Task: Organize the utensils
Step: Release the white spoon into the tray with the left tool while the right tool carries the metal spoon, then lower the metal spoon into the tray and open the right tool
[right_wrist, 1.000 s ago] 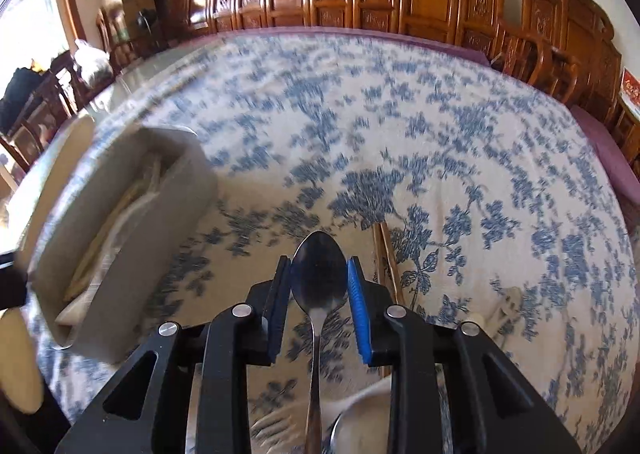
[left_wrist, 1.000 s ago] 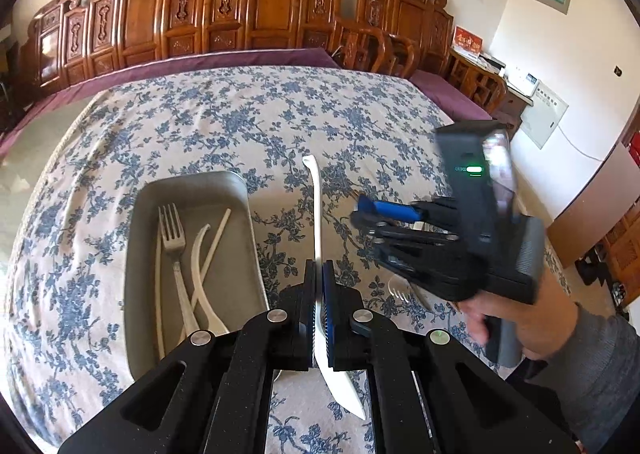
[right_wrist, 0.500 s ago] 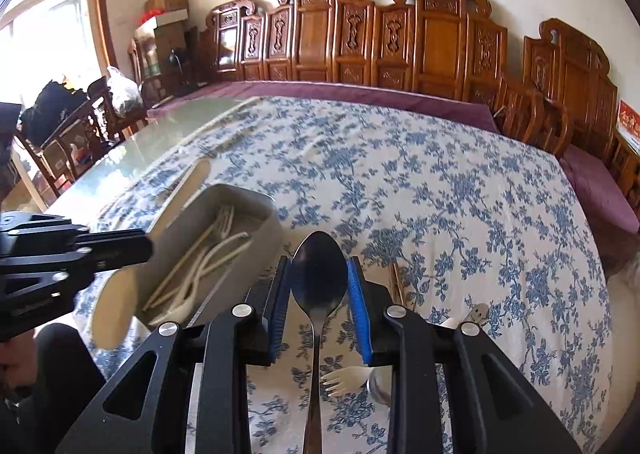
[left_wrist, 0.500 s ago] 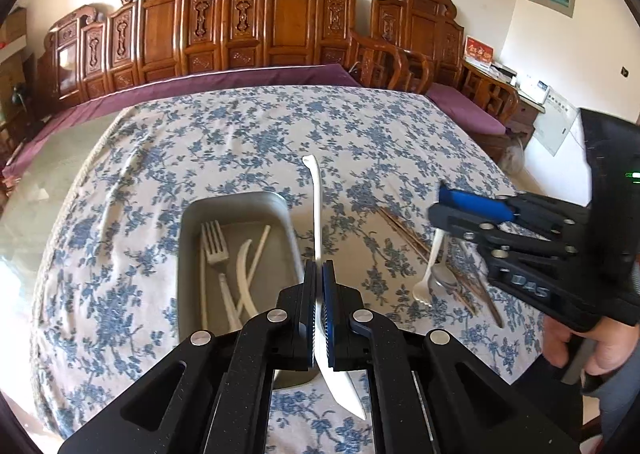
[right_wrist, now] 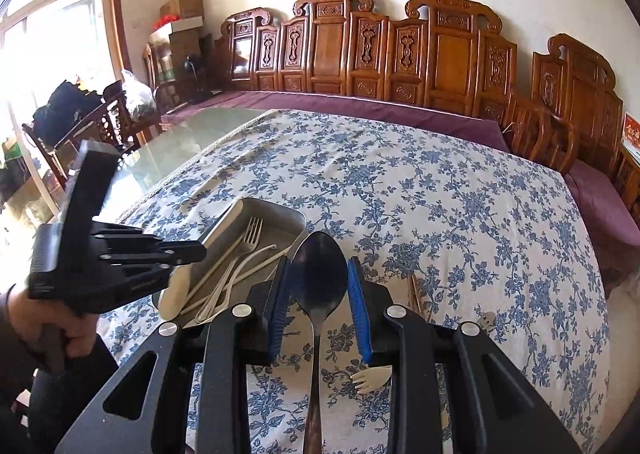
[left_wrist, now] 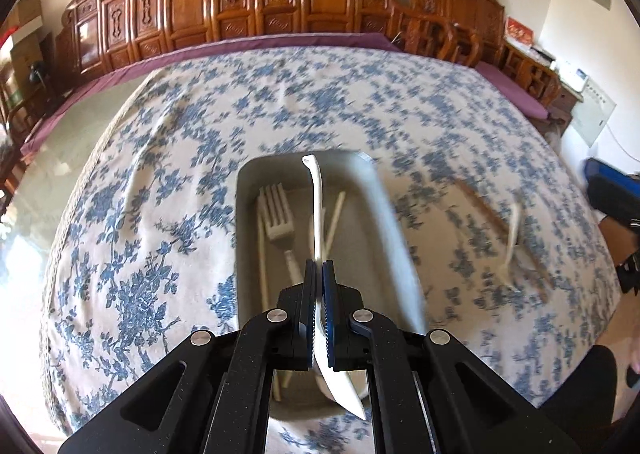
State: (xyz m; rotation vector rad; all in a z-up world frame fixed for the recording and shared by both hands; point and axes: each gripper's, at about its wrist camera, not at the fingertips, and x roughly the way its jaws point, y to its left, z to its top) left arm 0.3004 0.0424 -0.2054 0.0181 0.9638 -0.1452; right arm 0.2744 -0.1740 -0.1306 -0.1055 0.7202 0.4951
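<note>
White plastic is front and centre: the left gripper (left_wrist: 319,274) has its jaws clamped flat on a knife (left_wrist: 318,210), the slim handle reaching forward over the grey tray (left_wrist: 246,190) and the blade poking out underneath, behind the pads. In the tray lie a pale fork (left_wrist: 277,214) with its prongs toward the far end, and a couple of thin pale sticks beside it, blurred, so I cannot tell what they are. The tray sits on the blue-flowered tablecloth (left_wrist: 160,158), and off to the right on the cloth there are brown chopsticks (left_wrist: 492,214) and another pale utensil, all smeared. Over to the right wrist view: the right gripper (right_wrist: 319,286) has its blue pads set narrow on either side of a metal spoon (right_wrist: 319,274), bowl pointing forward, handle running back between the arms; the pads look pressed to the bowl's edges and the spoon hangs clear above the cloth. The tray is just ahead and to the left of it, and there the left gripper comes in from the left, carried by a hand (right_wrist: 52,322), its tip over the tray's near end. Below the spoon, a small pale fork (right_wrist: 368,378) lies on the cloth, part hidden by the gripper. Carved wooden chairs (right_wrist: 400,50) line the wall behind the table
</note>
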